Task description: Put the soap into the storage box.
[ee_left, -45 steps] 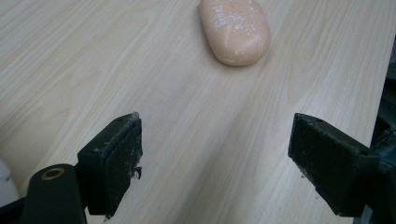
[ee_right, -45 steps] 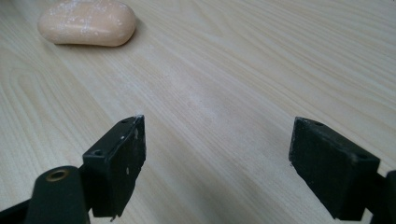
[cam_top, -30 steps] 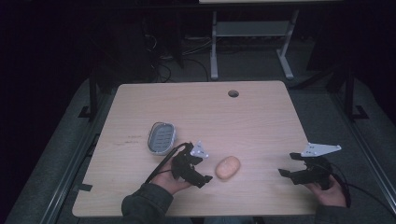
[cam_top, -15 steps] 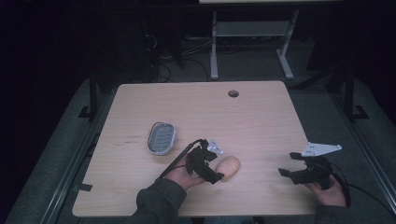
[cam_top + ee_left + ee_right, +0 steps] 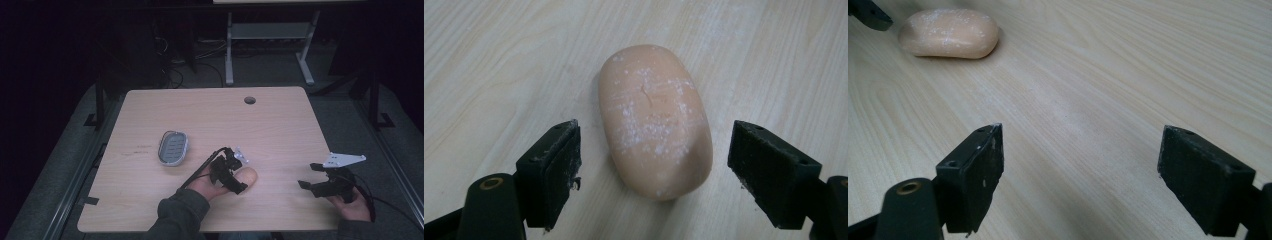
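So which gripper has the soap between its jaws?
The left gripper: its open jaws flank the peach soap bar. The right gripper is open over bare table.

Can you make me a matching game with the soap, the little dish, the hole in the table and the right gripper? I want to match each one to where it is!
Things:
1. soap
2. dish
3. hole
4. right gripper

Places:
A. near the table's far edge
B. between the left gripper's open jaws
C. over bare wood at the table's right
D. alone on the table's left part

Pairs: 1-B, 2-D, 3-A, 4-C
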Available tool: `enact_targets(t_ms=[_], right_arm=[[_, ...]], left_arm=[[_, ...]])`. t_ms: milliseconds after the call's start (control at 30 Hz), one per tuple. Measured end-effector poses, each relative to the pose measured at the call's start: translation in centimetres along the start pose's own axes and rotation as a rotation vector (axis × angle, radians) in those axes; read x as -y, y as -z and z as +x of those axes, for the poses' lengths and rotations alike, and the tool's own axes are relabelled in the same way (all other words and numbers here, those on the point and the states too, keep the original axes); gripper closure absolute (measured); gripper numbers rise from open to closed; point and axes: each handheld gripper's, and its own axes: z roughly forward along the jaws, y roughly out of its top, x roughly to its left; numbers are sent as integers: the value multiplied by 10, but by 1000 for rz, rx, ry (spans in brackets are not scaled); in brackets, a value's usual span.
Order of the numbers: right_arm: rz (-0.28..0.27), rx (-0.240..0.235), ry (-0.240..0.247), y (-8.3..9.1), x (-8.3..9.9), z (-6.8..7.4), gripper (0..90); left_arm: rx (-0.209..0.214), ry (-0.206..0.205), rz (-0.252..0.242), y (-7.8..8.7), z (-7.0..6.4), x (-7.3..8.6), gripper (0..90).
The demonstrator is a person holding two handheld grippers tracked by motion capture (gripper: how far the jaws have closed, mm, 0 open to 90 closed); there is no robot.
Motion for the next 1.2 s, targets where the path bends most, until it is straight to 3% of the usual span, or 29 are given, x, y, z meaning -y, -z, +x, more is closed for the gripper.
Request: enact_targets(t_ms=[567,900,1200], right_arm=[[-6,-3,12,0,-1,0,180],[-9,-2,7,0,0,0,180],[-7,-2,8,0,-1,1,180]], left_arm=[[-9,59,52,-25,-4,-15,235],[-26,81,86,-33,-4,-17,279],[-65,74,97,-36,-8,-18,282]])
